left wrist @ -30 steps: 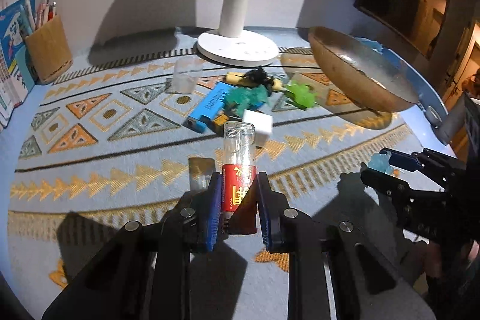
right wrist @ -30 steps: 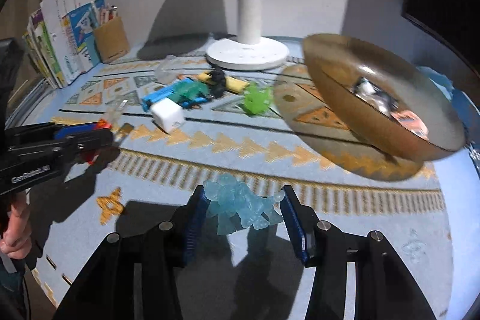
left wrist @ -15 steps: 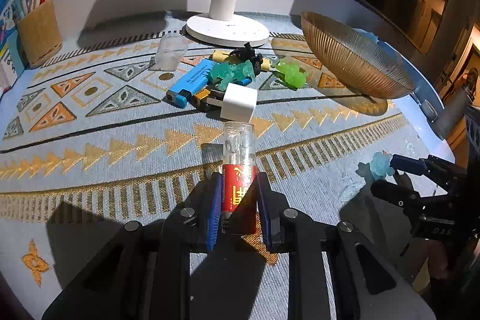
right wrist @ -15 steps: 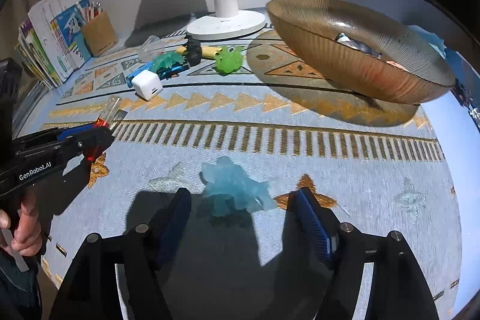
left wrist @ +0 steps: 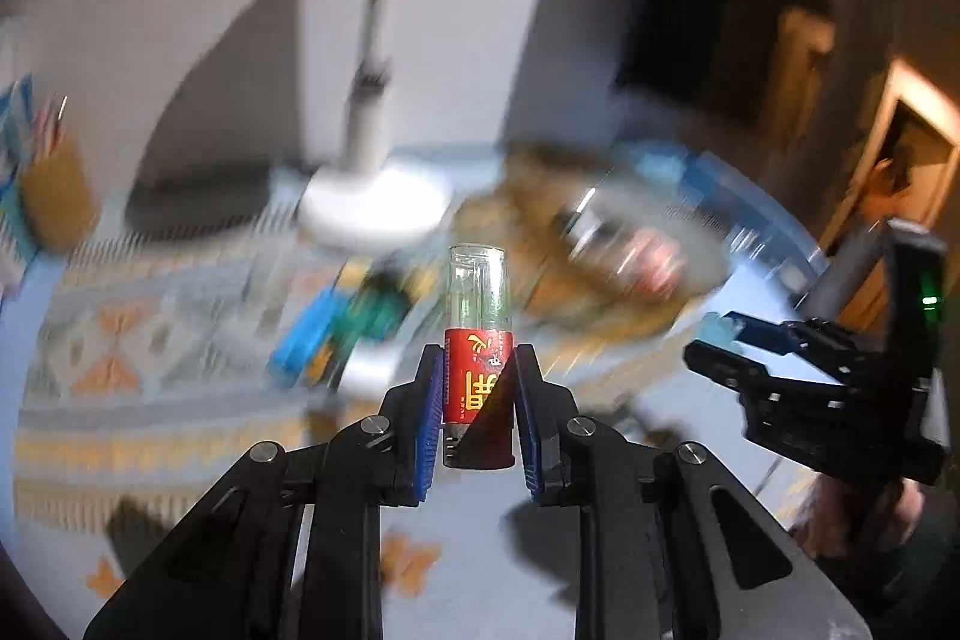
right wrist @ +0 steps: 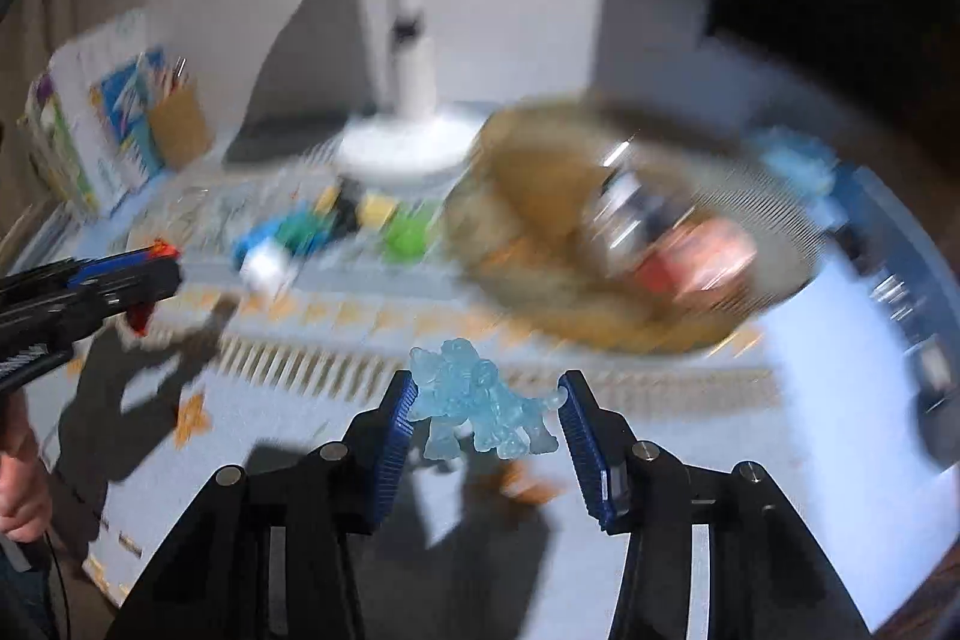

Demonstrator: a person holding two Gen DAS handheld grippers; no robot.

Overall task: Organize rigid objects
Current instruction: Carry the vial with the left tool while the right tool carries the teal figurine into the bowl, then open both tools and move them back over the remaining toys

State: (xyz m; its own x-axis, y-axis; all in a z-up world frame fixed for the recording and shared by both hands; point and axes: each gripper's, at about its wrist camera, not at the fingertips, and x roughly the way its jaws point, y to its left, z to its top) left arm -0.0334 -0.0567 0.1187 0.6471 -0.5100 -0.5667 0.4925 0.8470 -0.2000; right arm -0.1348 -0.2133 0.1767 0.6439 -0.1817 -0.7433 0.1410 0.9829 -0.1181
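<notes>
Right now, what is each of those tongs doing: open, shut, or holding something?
Left tongs: shut on the red-labelled clear tube.
Right tongs: closed on the pale blue toy figure, touching both pads.

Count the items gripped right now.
2. A red-labelled lighter sits between the left gripper's jaws; a pale blue toy figure sits between the right gripper's jaws. Nothing else appears gripped.

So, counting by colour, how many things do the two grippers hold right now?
Red: 1, the lighter in the left gripper
Pale blue: 1, the toy figure in the right gripper
Total: 2
</notes>
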